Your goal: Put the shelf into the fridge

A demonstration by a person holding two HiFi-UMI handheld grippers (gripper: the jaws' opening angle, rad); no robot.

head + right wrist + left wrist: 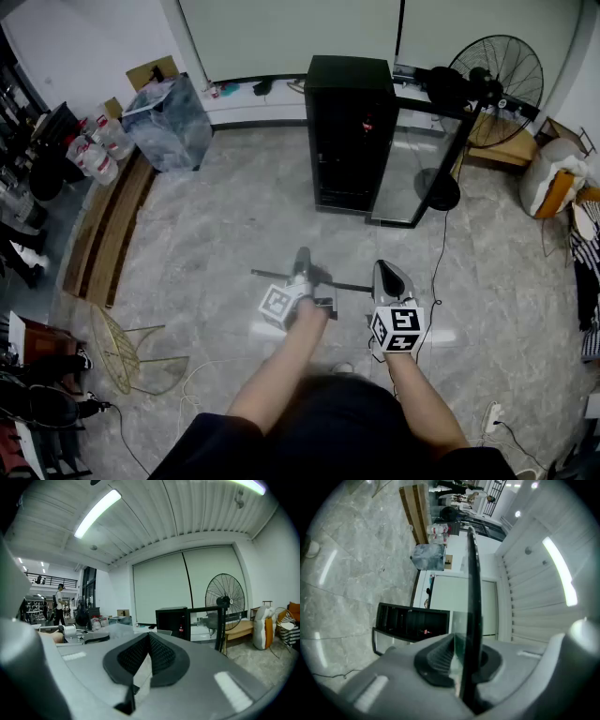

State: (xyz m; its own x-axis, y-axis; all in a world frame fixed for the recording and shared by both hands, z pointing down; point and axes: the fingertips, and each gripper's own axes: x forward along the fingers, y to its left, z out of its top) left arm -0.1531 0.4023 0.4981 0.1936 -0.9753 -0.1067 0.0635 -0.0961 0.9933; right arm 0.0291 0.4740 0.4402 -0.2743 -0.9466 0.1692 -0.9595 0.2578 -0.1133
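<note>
While the shelf (342, 286) hung edge-on just ahead of the person's body, the left gripper (302, 257) had its fingers (436, 660) closed on the dark rim, with the glass pane wedged between the pads. The right gripper (382, 267) sat just beside it at the shelf's other end. Its fingers (161, 656) were drawn together too, seemingly on a thin pale edge of the same pane, though that hold was harder to read.

The carry was the step in hand, and doing it well probably meant keeping both grips steady and moving the two hands as one, so the glass was not twisted between them. Before the approach, the shelf would likely need rolling flat to suit level rails.

A cable (437, 262) trailed across the stone floor (206, 244) on the right of the path, so feet were best kept left of it.

Farther off stood the black fridge (352, 131), well apart from the shelf. Its glass door (417, 173) was swung open to the right, so a straight-on line looked safest for keeping clear of the door's edge.
</note>
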